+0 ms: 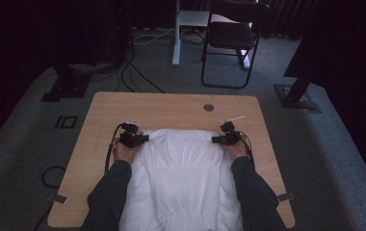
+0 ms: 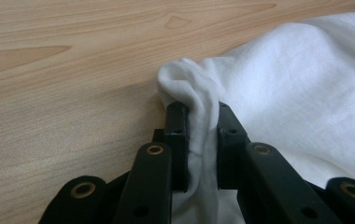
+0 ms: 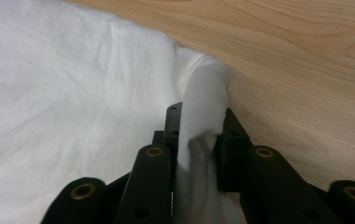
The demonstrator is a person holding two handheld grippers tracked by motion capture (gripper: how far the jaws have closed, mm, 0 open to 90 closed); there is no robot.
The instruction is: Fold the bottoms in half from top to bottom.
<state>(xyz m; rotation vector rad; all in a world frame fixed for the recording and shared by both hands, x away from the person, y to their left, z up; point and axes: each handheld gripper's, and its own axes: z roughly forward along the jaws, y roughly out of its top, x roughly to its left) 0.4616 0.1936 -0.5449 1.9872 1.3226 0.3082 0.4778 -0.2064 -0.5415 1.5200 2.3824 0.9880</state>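
a white cloth (image 1: 181, 178) lies in the lower middle of the high view, spread over the near half of the table (image 1: 171, 103) and running off the bottom edge of the frame between the person's forearms. its surface is soft and creased, with gathered bands across the middle and near the bottom.

the left hand-held gripper (image 1: 134, 139) sits at the cloth's upper left corner and the right hand-held gripper (image 1: 227, 138) at its upper right corner, each held low by a hand with a dark sleeve coming in from the bottom. both point inward toward the cloth.

in the left gripper view the left hand-held gripper (image 2: 198, 140) is clamped on a bunched fold of the cloth (image 2: 306, 93), which bulges past the jaw tips. in the right gripper view the right hand-held gripper (image 3: 199, 144) likewise pinches a raised fold of the cloth (image 3: 73, 93).

bare wood shows above the cloth up to the far edge, with a round hole (image 1: 208, 107) at upper right, and strips of table lie free at both sides. beyond the table stand a folding chair (image 1: 231, 38) and cables (image 1: 133, 72) on the grey floor.
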